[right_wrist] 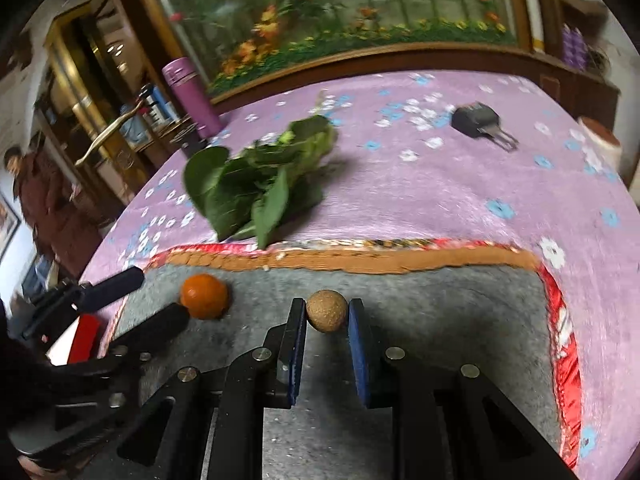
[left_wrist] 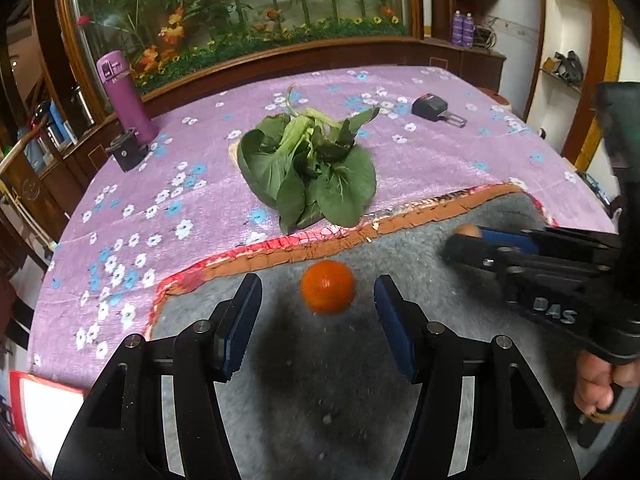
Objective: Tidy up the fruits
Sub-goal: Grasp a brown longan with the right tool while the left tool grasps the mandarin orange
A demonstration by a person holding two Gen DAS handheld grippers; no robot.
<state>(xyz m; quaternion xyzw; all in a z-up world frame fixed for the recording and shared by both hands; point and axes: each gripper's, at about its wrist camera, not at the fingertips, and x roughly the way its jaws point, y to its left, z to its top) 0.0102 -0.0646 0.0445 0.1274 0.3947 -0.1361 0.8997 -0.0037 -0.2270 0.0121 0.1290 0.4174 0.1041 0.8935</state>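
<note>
Two grippers: left gripper (left_wrist: pixel 316 308) jaws wide around orange (left_wrist: pixel 328 287); right gripper (right_wrist: pixel 327 316) apparently pinching brown ball (right_wrist: pixel 327 311).

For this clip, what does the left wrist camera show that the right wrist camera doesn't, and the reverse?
Only the left wrist view shows the left gripper from behind, its fingers wide apart around the round orange fruit without touching it, and a black cylindrical holder beside the bottle.

Only the right wrist view shows the right gripper closed on the small round brown speckled fruit, and a person in brown clothing at the far left.

Both show the leafy green vegetable bunch, purple flowered tablecloth, grey mat, purple drinking bottle and black plug-like object.
</note>
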